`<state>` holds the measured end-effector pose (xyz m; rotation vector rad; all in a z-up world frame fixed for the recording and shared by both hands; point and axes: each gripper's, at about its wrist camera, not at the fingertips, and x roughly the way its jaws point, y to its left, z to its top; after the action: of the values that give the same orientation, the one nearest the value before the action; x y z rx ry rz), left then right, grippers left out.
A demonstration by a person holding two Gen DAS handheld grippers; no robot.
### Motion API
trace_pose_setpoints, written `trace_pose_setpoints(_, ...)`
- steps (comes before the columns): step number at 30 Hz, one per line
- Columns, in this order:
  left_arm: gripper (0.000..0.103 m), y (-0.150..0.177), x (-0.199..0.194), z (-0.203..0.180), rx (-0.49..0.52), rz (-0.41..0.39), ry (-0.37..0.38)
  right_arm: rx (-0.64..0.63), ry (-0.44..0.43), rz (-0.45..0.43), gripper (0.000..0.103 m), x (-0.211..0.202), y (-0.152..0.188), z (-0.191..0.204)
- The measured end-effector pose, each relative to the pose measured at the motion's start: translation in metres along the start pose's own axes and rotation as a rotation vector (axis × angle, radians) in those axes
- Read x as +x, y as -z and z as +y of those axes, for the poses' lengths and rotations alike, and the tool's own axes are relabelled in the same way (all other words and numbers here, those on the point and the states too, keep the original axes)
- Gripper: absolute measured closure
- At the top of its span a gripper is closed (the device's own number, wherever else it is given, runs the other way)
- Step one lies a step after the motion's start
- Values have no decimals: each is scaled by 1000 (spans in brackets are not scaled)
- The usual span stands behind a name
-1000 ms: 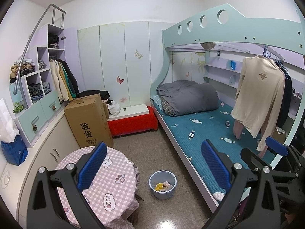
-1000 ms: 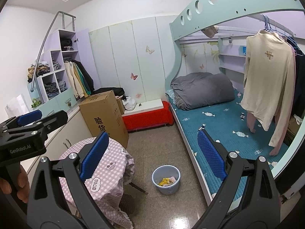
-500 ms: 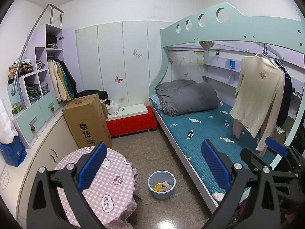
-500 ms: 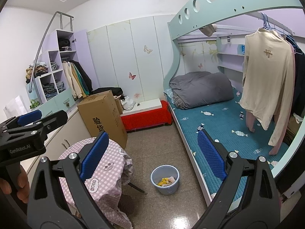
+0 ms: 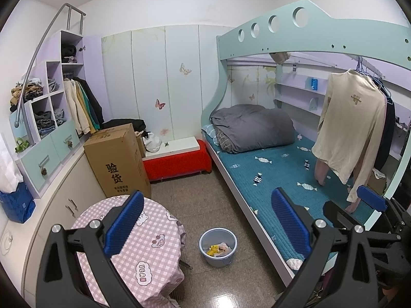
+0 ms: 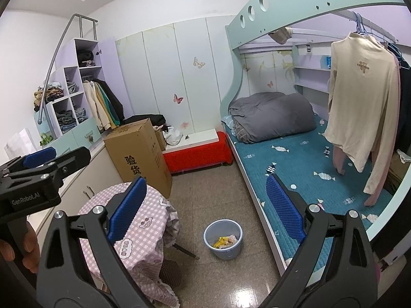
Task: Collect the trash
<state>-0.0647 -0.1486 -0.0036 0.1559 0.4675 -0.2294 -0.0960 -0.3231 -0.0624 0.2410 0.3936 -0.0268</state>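
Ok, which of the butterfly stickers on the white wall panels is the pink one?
The lower pink butterfly sticker, at about quilt height; the pale cream butterfly sticker sits higher and further right.

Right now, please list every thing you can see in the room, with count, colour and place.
Bin: one, pale blue, on floor, wrappers inside.
Table: one, pink checked cloth, left of bin.
Cardboard box: one, brown, behind table.
Bench: one, red, at back wall.
Duvet: one, grey, on lower bunk.
Sweater: one, cream, hanging over bunk.
Left gripper: open, empty.
Right gripper: open, empty.
Hand: one, holding left gripper's handle.
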Motion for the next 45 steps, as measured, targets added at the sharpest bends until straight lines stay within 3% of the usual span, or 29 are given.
trace_pose_setpoints(45,6,-3,28,-3,-2,23,-21,-3,-16,34,11,25,-3,-4)
